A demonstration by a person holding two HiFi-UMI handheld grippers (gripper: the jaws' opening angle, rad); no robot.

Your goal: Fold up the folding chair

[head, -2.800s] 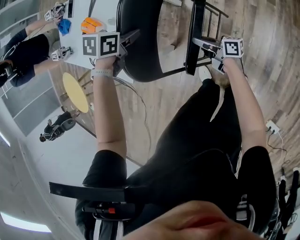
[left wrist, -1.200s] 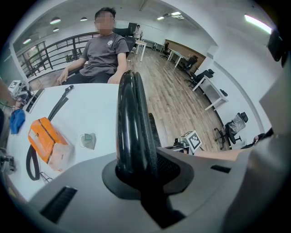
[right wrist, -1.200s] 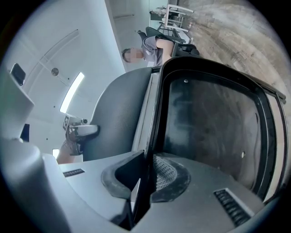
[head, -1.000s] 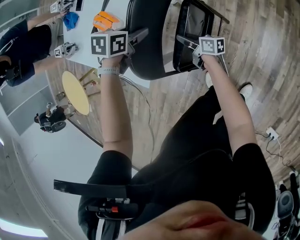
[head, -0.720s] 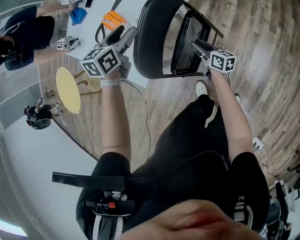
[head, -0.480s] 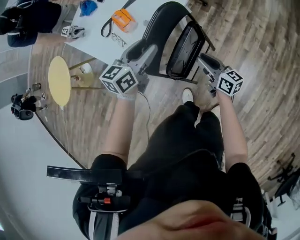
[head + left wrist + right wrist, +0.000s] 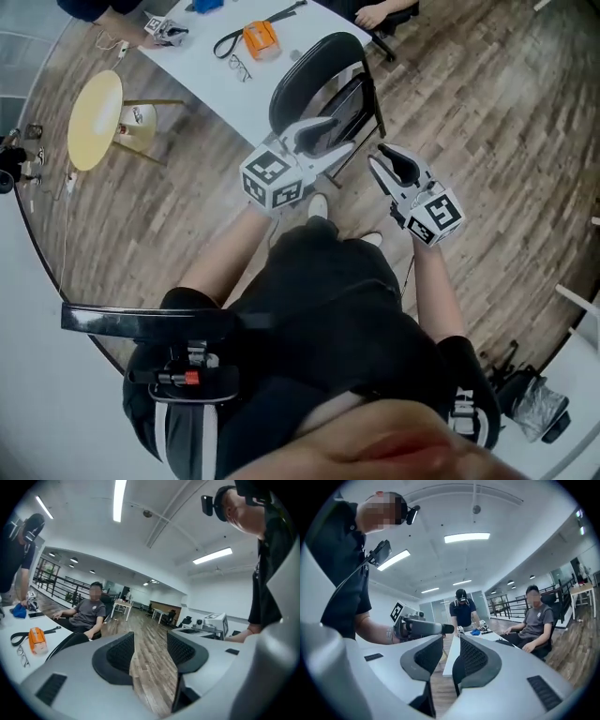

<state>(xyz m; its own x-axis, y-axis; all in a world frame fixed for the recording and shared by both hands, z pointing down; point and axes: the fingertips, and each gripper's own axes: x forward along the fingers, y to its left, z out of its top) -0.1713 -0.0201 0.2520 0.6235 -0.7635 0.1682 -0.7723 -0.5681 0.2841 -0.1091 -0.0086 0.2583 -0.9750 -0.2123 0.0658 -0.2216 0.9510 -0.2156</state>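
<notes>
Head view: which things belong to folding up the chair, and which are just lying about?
For the job: folding chair, left hand-held gripper, right hand-held gripper.
Lying about: orange object, glasses, yellow stool, white table.

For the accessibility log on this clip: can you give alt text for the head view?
Seen from above, a person holds a left hand-held gripper and a right hand-held gripper out in front, both empty, jaws apart and just opened wider, neither touching the black folding chair standing beyond them beside a white table on a wood floor.
</notes>
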